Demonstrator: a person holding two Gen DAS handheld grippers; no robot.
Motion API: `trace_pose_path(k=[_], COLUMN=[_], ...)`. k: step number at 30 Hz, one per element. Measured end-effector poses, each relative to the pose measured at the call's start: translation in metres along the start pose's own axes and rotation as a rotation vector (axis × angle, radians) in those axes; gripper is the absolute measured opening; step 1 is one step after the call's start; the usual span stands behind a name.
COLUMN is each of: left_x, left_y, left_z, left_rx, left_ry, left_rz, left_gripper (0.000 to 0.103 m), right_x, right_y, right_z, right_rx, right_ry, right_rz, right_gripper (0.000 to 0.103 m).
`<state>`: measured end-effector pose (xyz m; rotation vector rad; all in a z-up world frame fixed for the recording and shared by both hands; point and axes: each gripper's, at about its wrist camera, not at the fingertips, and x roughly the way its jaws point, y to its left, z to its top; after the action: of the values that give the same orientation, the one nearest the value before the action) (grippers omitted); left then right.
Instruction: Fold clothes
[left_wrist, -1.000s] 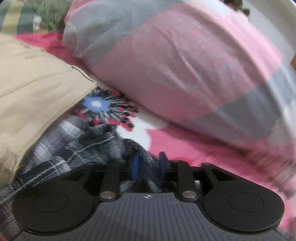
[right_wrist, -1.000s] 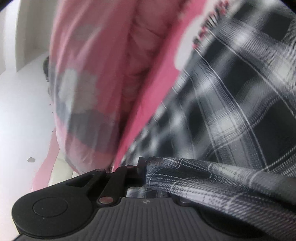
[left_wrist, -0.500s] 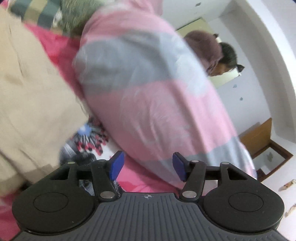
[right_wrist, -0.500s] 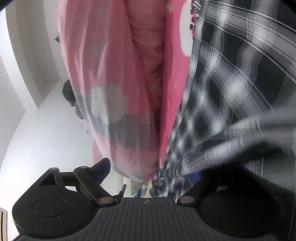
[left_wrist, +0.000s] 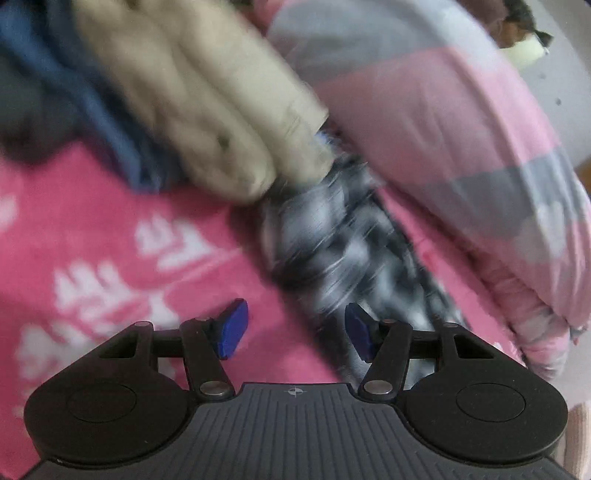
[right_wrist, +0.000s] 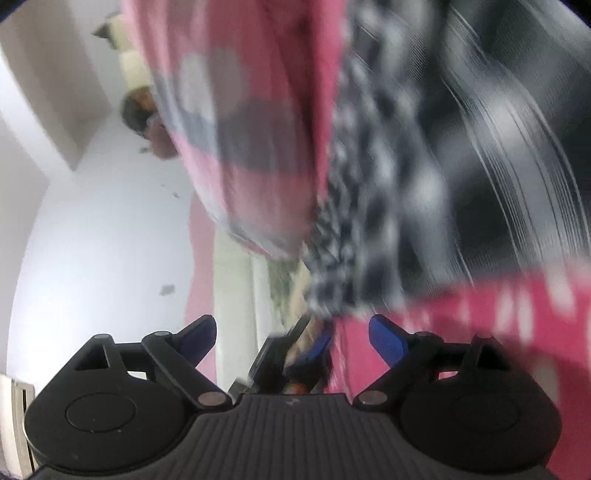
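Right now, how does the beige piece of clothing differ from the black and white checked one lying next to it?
The beige garment is one plain colour, while the checked garment has a black and white plaid pattern. The beige one lies folded into thick rolls; the checked one lies loose and crumpled. The beige one's edge overlaps the checked one's top end. Both rest on the pink bedspread, and neither gripper holds them.

Black-and-white plaid shirt (left_wrist: 343, 251), pink white-patterned bedsheet (left_wrist: 110, 236)

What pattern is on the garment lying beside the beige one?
Black-and-white plaid, clearest in the left wrist view.
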<state>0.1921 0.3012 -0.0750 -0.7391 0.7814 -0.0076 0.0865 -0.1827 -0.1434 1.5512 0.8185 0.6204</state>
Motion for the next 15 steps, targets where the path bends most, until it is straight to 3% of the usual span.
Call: trace_pose_path(k=[2, 6, 10, 15], left_x=[0.005, 0.018, 0.035, 0.043], left_y=[-0.001, 0.003, 0.004, -0.012], left_z=[-0.002, 0.002, 0.006, 0.002], left_rx=[0.011, -0.065, -0.119, -0.123], left_ry=[-0.056, -0.111, -0.177, -0.255], left_rz=[-0.030, -0.076, -0.076, -0.007], left_gripper=[0.058, 0.056, 0.042, 0.021], right_x=[0.002, -0.006, -0.005, -0.005], right_y=[-0.008, -0.010, -0.016, -0.021], right_z=[-0.010, -0.019, -0.017, -0.014], right_rx=[0.026, 0.033, 0.055, 0.081], right_ry=[0.010, -0.026, -0.070, -0.111], right_rz=[-0.024, -0.034, -0.025, -0.005], right_gripper=[0.092, 0.092, 0.091, 0.091])
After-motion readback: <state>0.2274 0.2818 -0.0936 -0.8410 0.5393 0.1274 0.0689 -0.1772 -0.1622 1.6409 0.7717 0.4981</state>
